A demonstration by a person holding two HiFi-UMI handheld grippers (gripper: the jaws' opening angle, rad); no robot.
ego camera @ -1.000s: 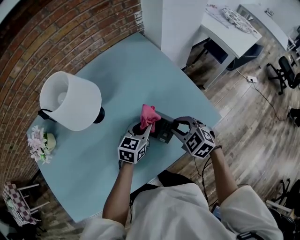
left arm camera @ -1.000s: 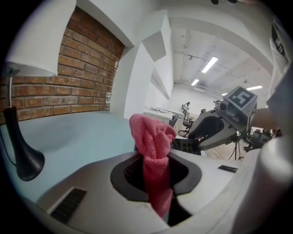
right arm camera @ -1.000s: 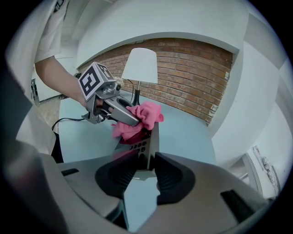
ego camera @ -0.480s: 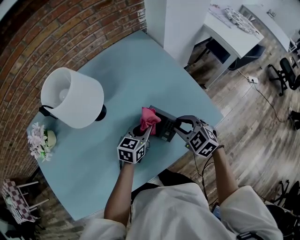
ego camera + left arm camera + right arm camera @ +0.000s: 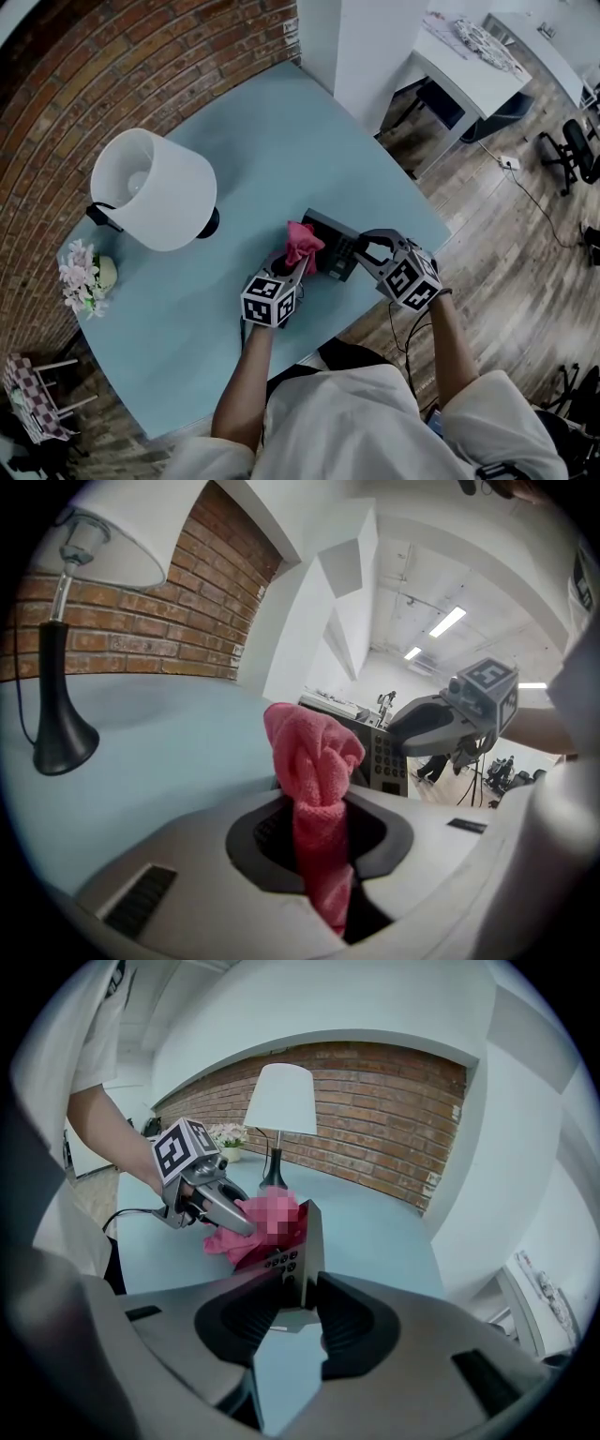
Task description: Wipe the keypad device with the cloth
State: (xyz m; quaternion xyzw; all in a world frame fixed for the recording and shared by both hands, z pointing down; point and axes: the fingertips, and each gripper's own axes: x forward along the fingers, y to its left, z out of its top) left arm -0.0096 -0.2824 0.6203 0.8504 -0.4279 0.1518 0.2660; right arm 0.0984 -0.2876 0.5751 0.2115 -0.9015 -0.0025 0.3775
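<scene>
Left gripper view showed the left tool [image 5: 323,832] pressed shut on the pink cloth [image 5: 314,757], with a bunched wad standing out past its tips. Right gripper view showed the right tool [image 5: 302,1309] clamped across one end of the keypad device [image 5: 300,1246]. Its jaws were held wide by the casing, and the device was raised on edge with the key face turned toward the cloth.

In the head view the device sat at 1 o'clock from the left tool, near the edge of the table [image 5: 244,141] closest to the person. The wad appeared to rest against its left end. A white lamp [image 5: 155,187] stood well apart at 10 o'clock, and a flower bunch [image 5: 80,281] lay farther out at 9 o'clock.

The step in hand was judged to be the wiping pass itself. Good practice called for the following:

- The right tool needed to hold the casing steady, since a tilted device could pivot under side load.
- The wad, not the left tool's tips, was the part to bring against the keys.
- Strokes were best run along the key rows, toward the clamped end.
- Pressure was best kept light, because a hard push could drag the cloth out of the pinch or slide the device toward the table edge.
</scene>
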